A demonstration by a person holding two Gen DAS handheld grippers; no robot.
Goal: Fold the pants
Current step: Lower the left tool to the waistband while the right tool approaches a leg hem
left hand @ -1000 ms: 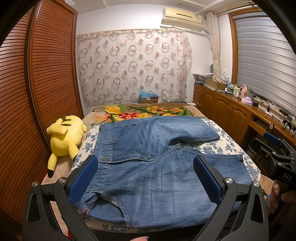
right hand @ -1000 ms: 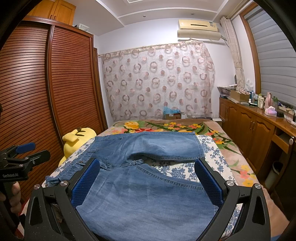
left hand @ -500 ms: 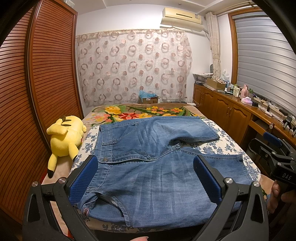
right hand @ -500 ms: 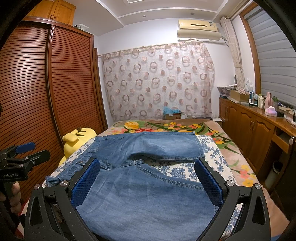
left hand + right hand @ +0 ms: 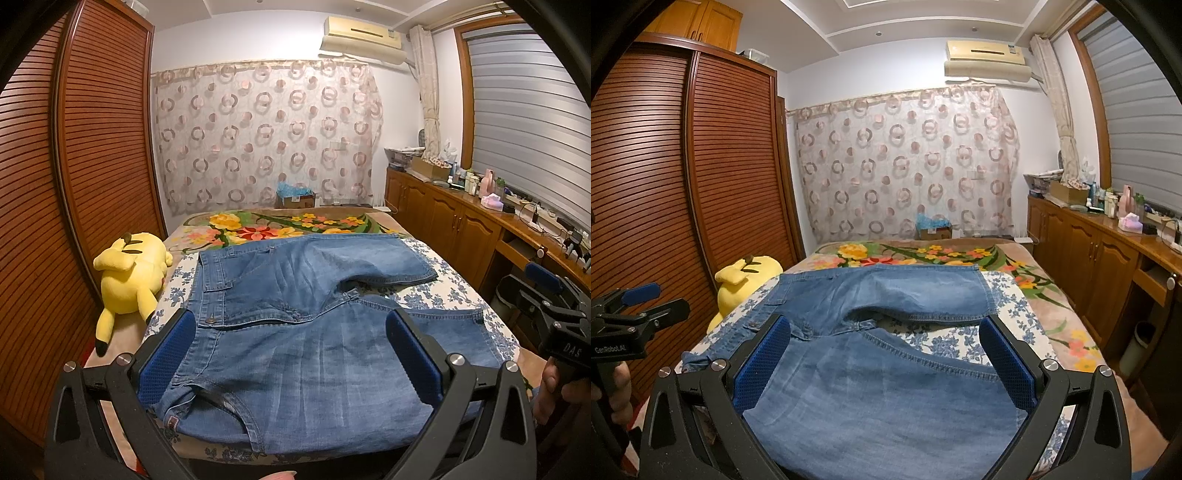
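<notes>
Left gripper (image 5: pixel 291 354): jaws spread wide, nothing between the blue pads, held above the near edge of the bed (image 5: pixel 454 295). Right gripper (image 5: pixel 884 363): the same, jaws wide apart and empty. Pants (image 5: pixel 306 332): blue denim, unfolded, lying flat on the bed directly ahead of both sets of jaws. Long axis runs left to right across the view: waistband with its metal button (image 5: pixel 211 320) at the left end, the two legs reaching right, one leg nearest the jaws and the other beyond it with a gap of floral sheet between their hems. Left gripper is nearer the waistband and hip; right gripper is nearer the near leg and its hem (image 5: pixel 960 369). Judgement: no fold made yet; the first fold would likely carry one leg over the other. Beyond, at the bed's left edge, a yellow plush toy (image 5: pixel 129 273), apart from the denim.
</notes>
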